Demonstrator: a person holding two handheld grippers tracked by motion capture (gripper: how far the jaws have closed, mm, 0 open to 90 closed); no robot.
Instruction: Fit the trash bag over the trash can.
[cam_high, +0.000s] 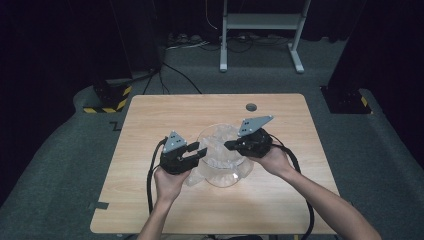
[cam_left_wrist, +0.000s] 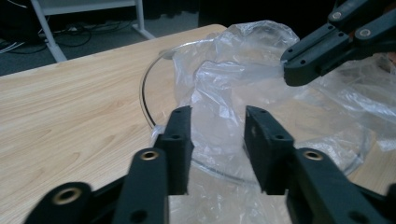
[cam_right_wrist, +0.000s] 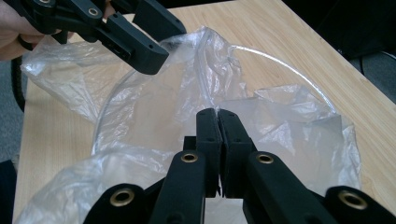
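Observation:
A clear glass bowl (cam_high: 235, 182) stands in the middle of the wooden table (cam_high: 155, 115), with a crumpled clear plastic bag (cam_high: 220, 145) in it and spilling over its near-left rim. My left gripper (cam_high: 199, 150) is at the bowl's left side. In the left gripper view its jaws (cam_left_wrist: 218, 121) stand apart, with bag film (cam_left_wrist: 233, 56) between and behind them and not pressed. My right gripper (cam_high: 229, 145) reaches over the bowl from the right. In the right gripper view its jaws (cam_right_wrist: 218, 114) are shut, pinching a fold of the bag (cam_right_wrist: 289, 126).
A small round grey cap (cam_high: 251, 106) sits in the tabletop behind the bowl. On the floor beyond the table stand a white metal frame (cam_high: 260, 22) and yellow-and-black striped bases (cam_high: 107, 100). Cables trail from both grippers over the table's near edge.

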